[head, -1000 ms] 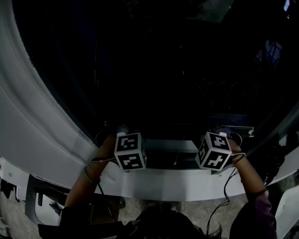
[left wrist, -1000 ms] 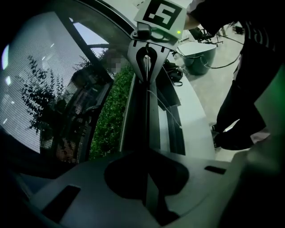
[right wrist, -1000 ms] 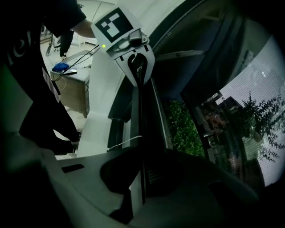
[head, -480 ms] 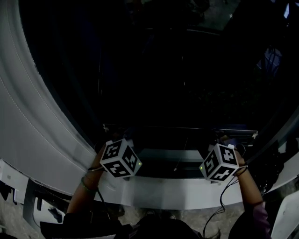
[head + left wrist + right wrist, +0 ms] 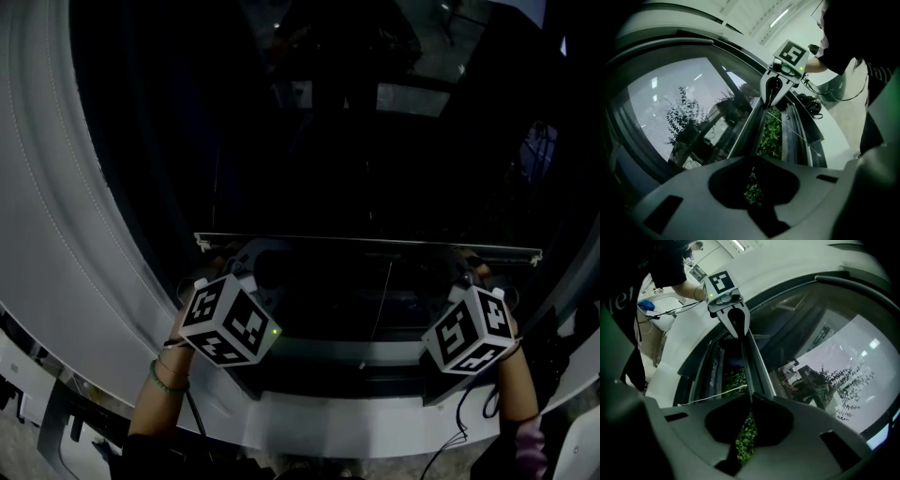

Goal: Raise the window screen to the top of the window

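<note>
left gripper (image 5: 753, 159) 8 o'clock, right gripper (image 5: 750, 397) 4 o'clock | both sets of fingers pinched screen rail (image 5: 375, 241) | risk: uneven lift (thin edge) might have jammed it

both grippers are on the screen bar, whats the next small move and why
Probably raise both grippers a little higher, evenly. The left gripper and the right gripper are each shut on the screen's bottom rail, near its opposite ends. The rail lies level but low in the window, with much of the opening above it, so the top looks far off.
</note>
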The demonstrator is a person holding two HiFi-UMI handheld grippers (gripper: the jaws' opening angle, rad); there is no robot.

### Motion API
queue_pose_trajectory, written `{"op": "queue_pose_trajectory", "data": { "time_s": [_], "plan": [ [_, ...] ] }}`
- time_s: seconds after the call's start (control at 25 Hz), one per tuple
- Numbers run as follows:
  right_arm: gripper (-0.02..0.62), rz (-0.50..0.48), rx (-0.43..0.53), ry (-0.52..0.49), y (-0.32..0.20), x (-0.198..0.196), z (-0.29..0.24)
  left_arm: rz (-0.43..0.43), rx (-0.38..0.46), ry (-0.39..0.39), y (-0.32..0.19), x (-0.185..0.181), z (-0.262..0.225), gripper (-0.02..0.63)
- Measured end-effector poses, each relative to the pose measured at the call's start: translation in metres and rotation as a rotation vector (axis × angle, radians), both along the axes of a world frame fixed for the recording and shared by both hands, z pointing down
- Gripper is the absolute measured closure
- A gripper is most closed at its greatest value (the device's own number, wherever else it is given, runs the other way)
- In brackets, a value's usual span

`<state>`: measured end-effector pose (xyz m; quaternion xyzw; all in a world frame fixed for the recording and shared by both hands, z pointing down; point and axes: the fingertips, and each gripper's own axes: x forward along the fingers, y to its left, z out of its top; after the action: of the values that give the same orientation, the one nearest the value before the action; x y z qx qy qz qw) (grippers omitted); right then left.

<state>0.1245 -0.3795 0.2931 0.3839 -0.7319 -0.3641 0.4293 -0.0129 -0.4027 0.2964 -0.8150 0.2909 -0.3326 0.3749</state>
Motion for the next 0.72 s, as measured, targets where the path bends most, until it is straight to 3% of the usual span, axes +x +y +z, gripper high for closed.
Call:
{"op": "queue_pose_trajectory", "data": {
  "time_s": [0.24,0.56,0.72],
  "plan": [
    [0.569,-0.010,0.080,-0.013,0.004,-0.004,-0.060,-0.008,0.084,0.007,0.001,-0.004,-0.059,0.568],
    [0.566,-0.027,0.209,-0.041,-0.001,-0.002,-0.146,-0.035,0.163,-0.055,-0.004,-0.002,-0.143,0.569],
    [0.566,-0.024,0.264,-0.027,0.002,-0.002,-0.174,-0.047,0.219,-0.039,-0.002,-0.003,-0.171,0.569]
  ]
}}
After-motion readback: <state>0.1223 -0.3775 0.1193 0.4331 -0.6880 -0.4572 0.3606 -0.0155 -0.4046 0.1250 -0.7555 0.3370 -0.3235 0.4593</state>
